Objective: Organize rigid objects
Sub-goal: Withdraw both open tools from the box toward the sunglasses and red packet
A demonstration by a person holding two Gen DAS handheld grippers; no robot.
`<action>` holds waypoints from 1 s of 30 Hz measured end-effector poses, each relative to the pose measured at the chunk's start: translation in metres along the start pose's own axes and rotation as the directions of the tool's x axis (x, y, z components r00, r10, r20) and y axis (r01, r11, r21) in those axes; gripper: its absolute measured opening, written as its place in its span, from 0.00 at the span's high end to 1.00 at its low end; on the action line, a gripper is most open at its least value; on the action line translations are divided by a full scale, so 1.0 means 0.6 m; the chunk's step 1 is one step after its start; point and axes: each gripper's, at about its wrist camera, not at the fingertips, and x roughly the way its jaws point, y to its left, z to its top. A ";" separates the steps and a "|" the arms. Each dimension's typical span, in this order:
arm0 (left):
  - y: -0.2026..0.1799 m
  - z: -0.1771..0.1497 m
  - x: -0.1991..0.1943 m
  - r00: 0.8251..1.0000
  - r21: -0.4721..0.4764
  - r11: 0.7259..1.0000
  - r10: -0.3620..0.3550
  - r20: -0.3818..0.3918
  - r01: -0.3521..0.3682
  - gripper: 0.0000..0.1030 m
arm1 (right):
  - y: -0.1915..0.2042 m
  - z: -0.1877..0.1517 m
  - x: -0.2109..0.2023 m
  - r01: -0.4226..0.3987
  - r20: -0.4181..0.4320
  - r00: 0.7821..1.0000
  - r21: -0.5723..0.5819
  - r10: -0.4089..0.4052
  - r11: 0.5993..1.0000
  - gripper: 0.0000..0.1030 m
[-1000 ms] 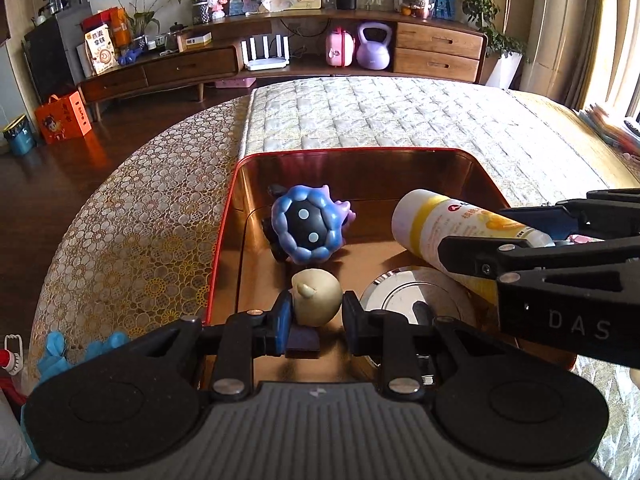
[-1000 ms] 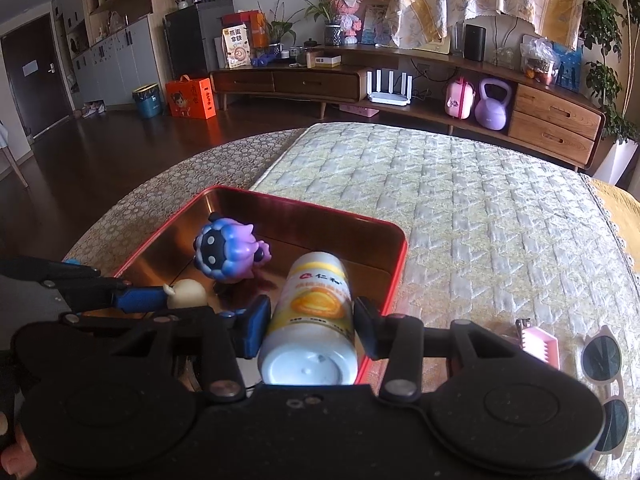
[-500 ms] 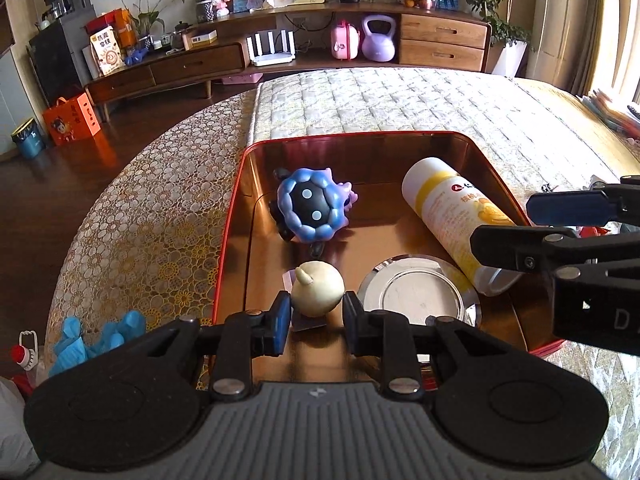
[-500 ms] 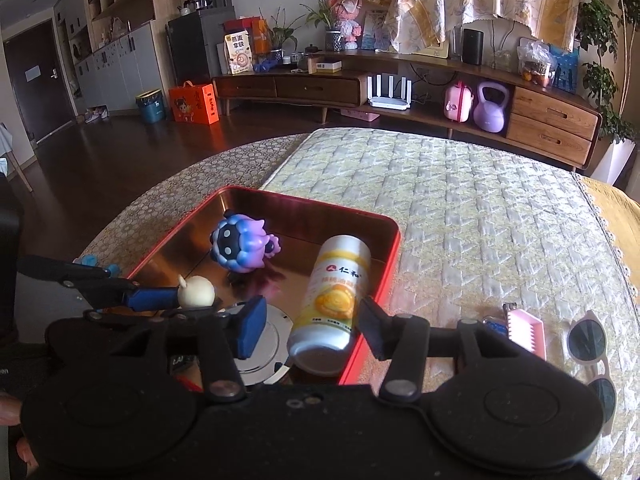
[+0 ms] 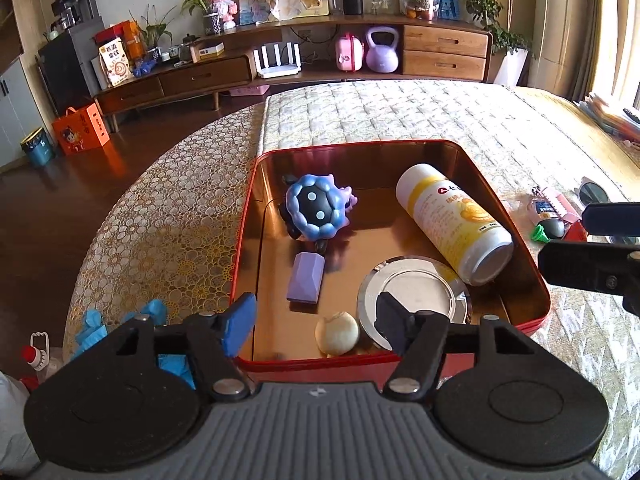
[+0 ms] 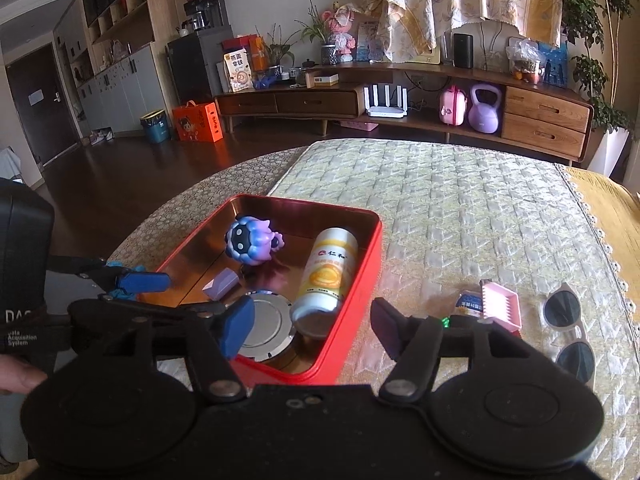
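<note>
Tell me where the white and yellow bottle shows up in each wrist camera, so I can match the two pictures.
Left wrist view: the bottle lies on its side in the right part of the red tin, right of centre in the picture.
Right wrist view: the bottle lies against the tin's right wall, just left of centre.
Shared landmark: the blue and purple toy, inside the tin to the bottle's left in both.
</note>
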 end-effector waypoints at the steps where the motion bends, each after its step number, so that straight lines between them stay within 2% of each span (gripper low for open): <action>1: -0.002 -0.001 -0.003 1.000 0.002 1.000 0.000 0.002 0.000 0.36 | -0.002 -0.002 -0.006 0.000 0.002 1.000 0.003 0.000 1.000 0.37; 16: -0.048 -0.011 -0.078 0.996 0.004 0.998 -0.062 0.065 0.062 0.32 | -0.041 -0.042 -0.094 -0.004 0.061 0.998 0.072 -0.001 0.997 0.24; 27: -0.094 -0.013 -0.111 0.987 0.014 0.991 -0.133 0.091 0.133 0.26 | -0.079 -0.075 -0.148 0.011 0.108 0.994 0.125 -0.024 0.992 0.11; 30: -0.106 -0.016 -0.120 0.985 0.007 0.992 -0.127 0.115 0.127 0.24 | -0.090 -0.083 -0.158 0.014 0.119 0.992 0.143 -0.031 0.990 0.04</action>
